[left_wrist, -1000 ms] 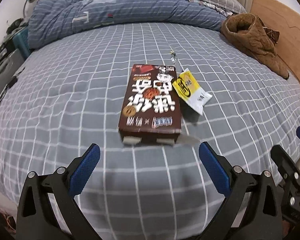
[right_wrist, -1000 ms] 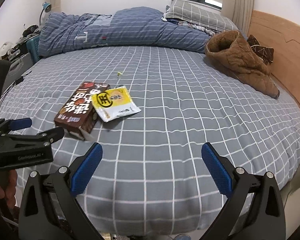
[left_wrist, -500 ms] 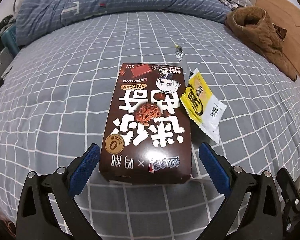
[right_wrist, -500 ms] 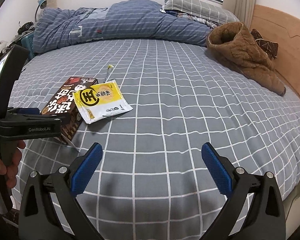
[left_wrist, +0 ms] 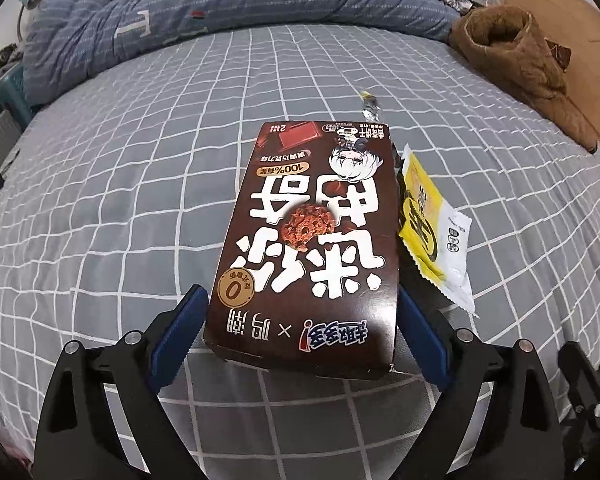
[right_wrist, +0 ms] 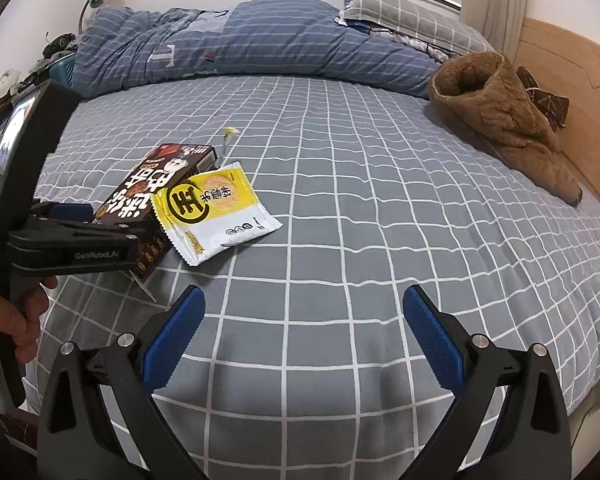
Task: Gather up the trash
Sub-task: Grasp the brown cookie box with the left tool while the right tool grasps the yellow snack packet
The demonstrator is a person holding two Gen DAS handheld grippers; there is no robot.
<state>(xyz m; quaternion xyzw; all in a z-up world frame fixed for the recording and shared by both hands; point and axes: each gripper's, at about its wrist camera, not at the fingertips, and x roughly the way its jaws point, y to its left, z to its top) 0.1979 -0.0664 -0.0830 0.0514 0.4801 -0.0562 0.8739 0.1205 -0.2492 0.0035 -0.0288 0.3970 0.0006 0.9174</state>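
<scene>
On the brown cookie box point(left_wrist: 308, 240), seen upside down from the left wrist camera, "100%" is printed in a small banner, a "0" sits in a gold round badge at one corner, and large white Chinese characters fill the lid; an "×" is set between two brand marks near the close edge. On the yellow snack packet point(right_wrist: 216, 212), a black ring with the character "王" is shown. "GenRobot.AI" is read on the left gripper point(right_wrist: 112, 236).

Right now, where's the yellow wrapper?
On the bed, leaning on the right edge of the brown box in the right wrist view, just ahead-left of the right gripper.
</scene>
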